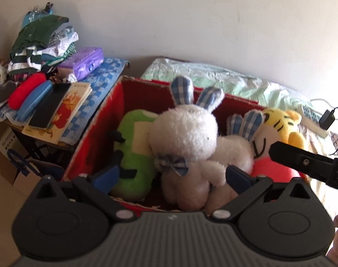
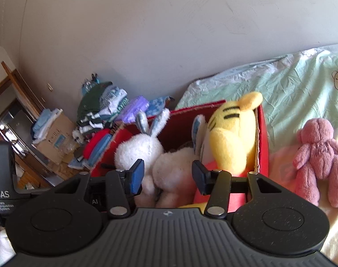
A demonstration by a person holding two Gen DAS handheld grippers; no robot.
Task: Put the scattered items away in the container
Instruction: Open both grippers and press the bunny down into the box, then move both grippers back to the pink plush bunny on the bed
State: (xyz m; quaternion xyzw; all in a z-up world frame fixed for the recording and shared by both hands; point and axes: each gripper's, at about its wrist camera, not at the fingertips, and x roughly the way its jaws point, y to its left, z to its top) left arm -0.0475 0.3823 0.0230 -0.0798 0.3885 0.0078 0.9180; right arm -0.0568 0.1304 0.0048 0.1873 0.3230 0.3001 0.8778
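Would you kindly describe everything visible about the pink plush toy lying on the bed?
The pink plush toy is a fuzzy, dusty-pink soft animal with a round head, stubby arms and long legs. It lies sprawled on the pale bedding, outside the red box and just right of its wall. Its face is not visible, and no gripper touches it.

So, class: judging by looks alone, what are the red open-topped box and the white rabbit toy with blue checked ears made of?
Red open-topped box: probably cardboard with a red printed skin; its torn rim shows brown fibre. White rabbit toy with blue checked ears: fluffy, matt plush pile; the ears look like woven checked cloth.
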